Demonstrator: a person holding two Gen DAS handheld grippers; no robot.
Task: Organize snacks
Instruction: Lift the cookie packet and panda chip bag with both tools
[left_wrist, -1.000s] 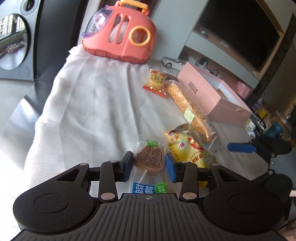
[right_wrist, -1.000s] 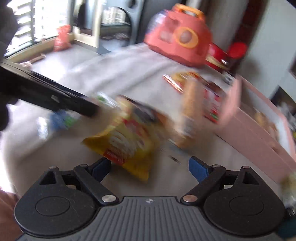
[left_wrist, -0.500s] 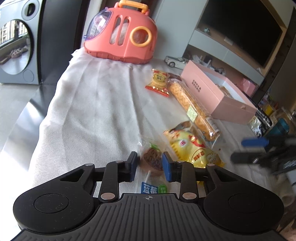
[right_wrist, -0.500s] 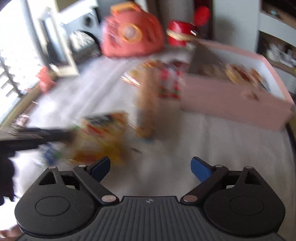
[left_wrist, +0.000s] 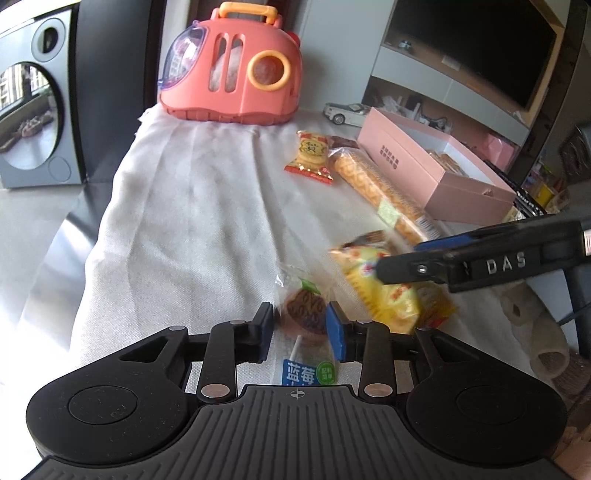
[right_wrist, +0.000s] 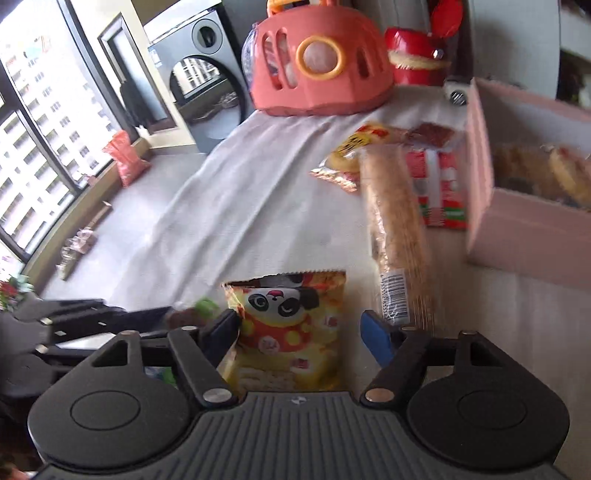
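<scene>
A brown bunny lollipop (left_wrist: 303, 314) in a clear wrapper sits between the pads of my left gripper (left_wrist: 301, 326). The pads rest against the wrapper while the jaws are opening slightly. My right gripper (right_wrist: 301, 328) straddles a yellow panda snack bag (right_wrist: 291, 325). Its jaws are closing: the left pad touches the bag's edge and the right pad stands clear. In the left wrist view the right gripper (left_wrist: 402, 258) reaches in from the right over the same bag (left_wrist: 380, 295). A pink box (left_wrist: 424, 173) with snacks inside lies open at the right.
On the white cloth (left_wrist: 192, 206) lie a long cracker roll (left_wrist: 373, 184), a small cracker packet (left_wrist: 312, 155) and a red-and-green packet (right_wrist: 439, 184) beside the box (right_wrist: 517, 229). A coral toy carrier (left_wrist: 236, 70) stands at the far end. The cloth drops off along the left edge.
The right gripper swung in from the right over the yellow bag and narrowed its jaws. The left jaws drew in around the lollipop, which now looks tilted.
</scene>
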